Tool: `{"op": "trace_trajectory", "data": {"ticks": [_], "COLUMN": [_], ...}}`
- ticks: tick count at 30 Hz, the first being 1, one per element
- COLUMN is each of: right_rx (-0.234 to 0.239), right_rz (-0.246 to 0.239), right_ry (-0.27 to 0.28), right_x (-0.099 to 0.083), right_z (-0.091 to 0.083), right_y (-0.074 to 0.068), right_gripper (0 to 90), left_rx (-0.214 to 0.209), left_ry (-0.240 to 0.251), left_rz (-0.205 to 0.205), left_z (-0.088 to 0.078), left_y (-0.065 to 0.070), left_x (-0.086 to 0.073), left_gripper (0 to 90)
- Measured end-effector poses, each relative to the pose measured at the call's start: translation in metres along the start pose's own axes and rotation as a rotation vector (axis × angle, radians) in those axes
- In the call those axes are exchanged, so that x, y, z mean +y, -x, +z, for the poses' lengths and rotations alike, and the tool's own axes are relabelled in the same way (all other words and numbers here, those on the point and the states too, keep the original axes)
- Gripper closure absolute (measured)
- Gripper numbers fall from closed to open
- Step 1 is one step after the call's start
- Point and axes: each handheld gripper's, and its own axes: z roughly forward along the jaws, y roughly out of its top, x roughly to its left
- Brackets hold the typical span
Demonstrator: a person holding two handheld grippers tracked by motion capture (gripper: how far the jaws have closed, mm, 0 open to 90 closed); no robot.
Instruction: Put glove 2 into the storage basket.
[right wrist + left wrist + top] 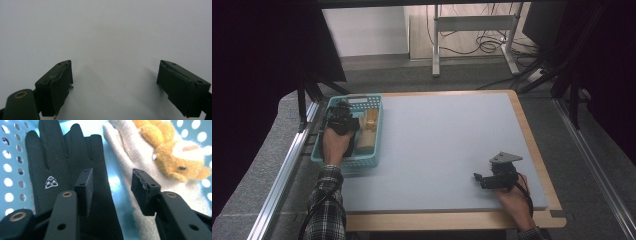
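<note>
We saw a blue basket (374, 131) at the worktop's (447, 145) left edge. Inside lay one black glove (62, 170) and one cream glove (130, 157), side by side, with one orange plush toy (172, 152) resting on the cream one. The left gripper (111, 187) hovered over them, jaws spread, pinching nothing. The right gripper (479, 179) rested low on the worktop, jaws wide apart. Both gloves looked soft and light; we judged the black glove's palm the easiest place to pinch.
</note>
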Motion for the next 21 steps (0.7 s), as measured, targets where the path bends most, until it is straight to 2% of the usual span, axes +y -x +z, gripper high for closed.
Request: {"op": "trace_trajectory", "data": {"ticks": [8, 13, 16, 21], "right_rx": [-0.001, -0.001, -0.002, -0.001], "right_rz": [0.001, 0.0, 0.0, 0.001], "right_ry": [0.001, 0.0, 0.0, 0.0], "right_x": [0.0, 0.0, 0.0, 0.0], "right_z": [0.0, 0.0, 0.0, 0.0], "right_y": [0.0, 0.0, 0.0, 0.0], "right_gripper": [12.7, 12.7, 12.7, 12.7], "left_rx": [-0.029, -0.041, -0.047, -0.05], "left_ry": [0.033, 0.057, 0.081, 0.092], "left_rz": [0.008, 0.028, 0.023, 0.015], "left_z": [-0.007, -0.011, -0.015, -0.02], "left_y": [-0.004, -0.005, -0.007, -0.01], "left_x": [-0.002, -0.005, -0.007, -0.009], "left_gripper": [42.4, 37.7, 33.8, 26.0]}}
